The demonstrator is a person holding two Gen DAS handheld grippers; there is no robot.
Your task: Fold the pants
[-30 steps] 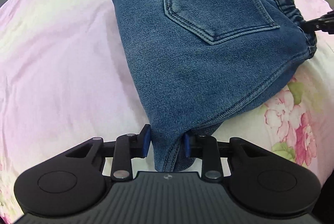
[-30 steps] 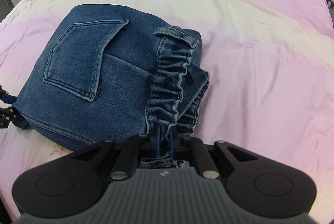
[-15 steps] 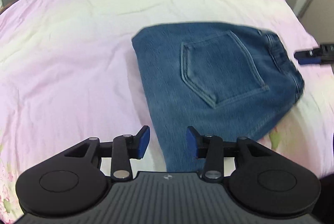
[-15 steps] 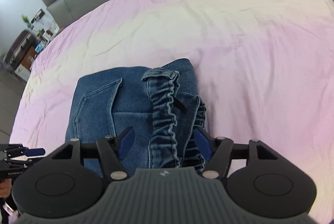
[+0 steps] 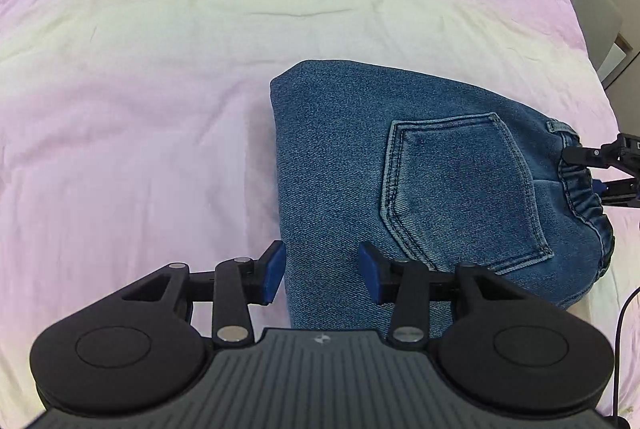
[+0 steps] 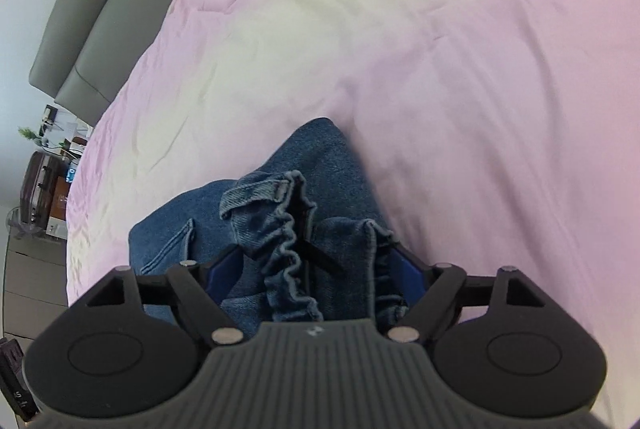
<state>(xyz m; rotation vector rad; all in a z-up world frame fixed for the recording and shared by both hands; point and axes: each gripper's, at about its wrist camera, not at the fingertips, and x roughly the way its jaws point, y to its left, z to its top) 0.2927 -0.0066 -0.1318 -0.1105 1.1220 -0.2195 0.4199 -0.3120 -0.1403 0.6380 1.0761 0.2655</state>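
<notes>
- Left wrist view: the folded pants lie on the bed, long axis running from near edge to far fold, waistband facing right.
- Left tool is released, its blue pads straddling the near denim edge.
- Right tool is also spread wide, either side of the waistband.

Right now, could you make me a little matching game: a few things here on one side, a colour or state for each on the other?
1. folded blue denim pants
2. bedsheet
3. left hand-held gripper
4. stitched back pocket

A. pink and cream
B. open, straddling the fold's near edge
C. facing up
D. lying on the bed

Pairs: 1-D, 2-A, 3-B, 4-C
</notes>
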